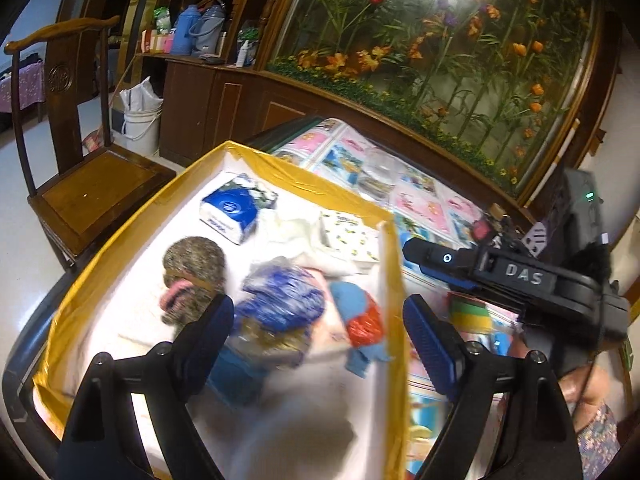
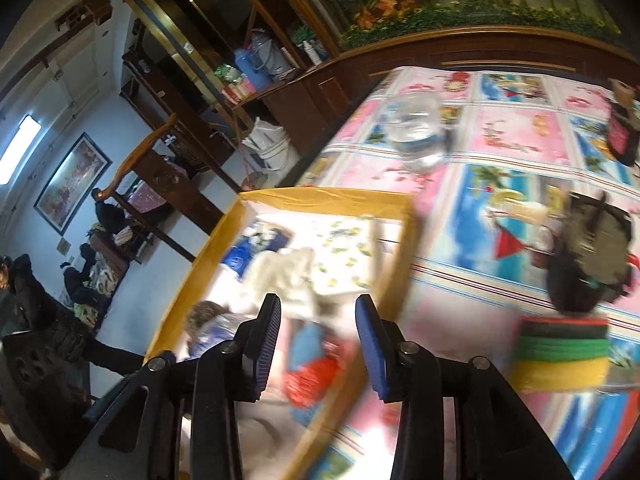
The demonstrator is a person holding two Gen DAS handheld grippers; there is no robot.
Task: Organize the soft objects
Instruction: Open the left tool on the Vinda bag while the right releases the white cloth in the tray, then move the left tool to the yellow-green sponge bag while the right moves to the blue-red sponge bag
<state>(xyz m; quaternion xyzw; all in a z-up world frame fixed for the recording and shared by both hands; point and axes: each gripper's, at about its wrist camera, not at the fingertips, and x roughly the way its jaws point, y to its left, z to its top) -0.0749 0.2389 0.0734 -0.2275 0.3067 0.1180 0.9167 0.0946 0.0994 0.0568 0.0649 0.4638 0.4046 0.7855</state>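
A: What is around the box (image 1: 390, 280)?

B: It is yellow-rimmed with white walls and stands on the table (image 2: 500, 152), which has a pink and blue picture cloth. A wooden chair (image 1: 96, 184) stands left of it; a white bucket (image 1: 140, 124) and a dark cabinet (image 1: 224, 100) lie behind. A clear glass (image 2: 418, 136) sits beyond the box.

A: Any writing?

B: "DAS" on the right claw (image 1: 408, 280), seen from the left camera.

A: What soft things are in the box?

B: One blue tissue pack (image 1: 230, 210), one brown knitted piece (image 1: 192, 276), one blue wrapped bundle (image 1: 280, 304), and one blue and red cloth (image 1: 360, 320) against the right wall. One striped stack of sponges (image 2: 560, 354) lies outside on the table.

A: The claws?

B: The left claw (image 1: 318, 336) gapes wide and empty over the box. The right claw's jaws stand partly apart, nothing between them.
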